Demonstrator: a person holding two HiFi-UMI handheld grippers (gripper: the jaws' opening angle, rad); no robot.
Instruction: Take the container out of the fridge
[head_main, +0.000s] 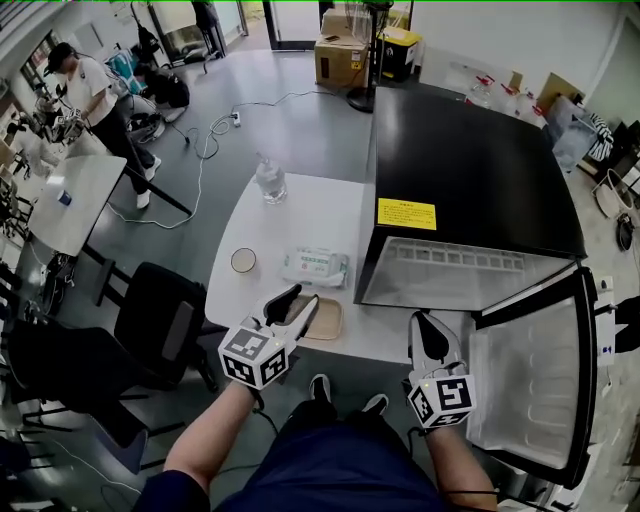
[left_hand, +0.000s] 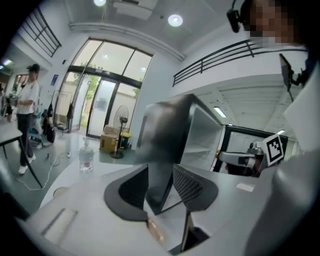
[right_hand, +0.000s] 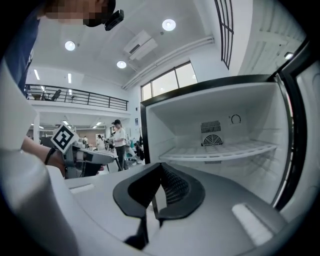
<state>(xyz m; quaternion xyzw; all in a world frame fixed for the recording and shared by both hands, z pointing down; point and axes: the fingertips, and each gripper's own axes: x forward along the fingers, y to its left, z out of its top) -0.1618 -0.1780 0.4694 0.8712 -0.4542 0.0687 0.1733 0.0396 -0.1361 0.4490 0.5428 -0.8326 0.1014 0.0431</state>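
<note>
Head view looks down on a white bench (head_main: 300, 215) with a black fridge (head_main: 470, 170) at 3 o'clock from it, its door (head_main: 530, 370) swung wide open. The left tongs (head_main: 307, 293) are held low over the near edge of the bench, with their two tips apart and nothing between them. The right tongs (head_main: 420, 320) point at the open fridge, and their tips are together on nothing. Inside the fridge, the right gripper view shows only a bare white shelf (right_hand: 215, 150). A flat tan container (head_main: 328, 320) lies on the bench, just beside the left tongs at their 3 o'clock. A pack of wipes (head_main: 315, 267) sits at 12 o'clock from it, and a water bottle (head_main: 270, 182) stands farther back. I think this tan one is the container, so the job looks done or nearly done. If another one sits lower in the fridge, I cannot see it. Then the right tongs would have to open up and reach in.
</note>
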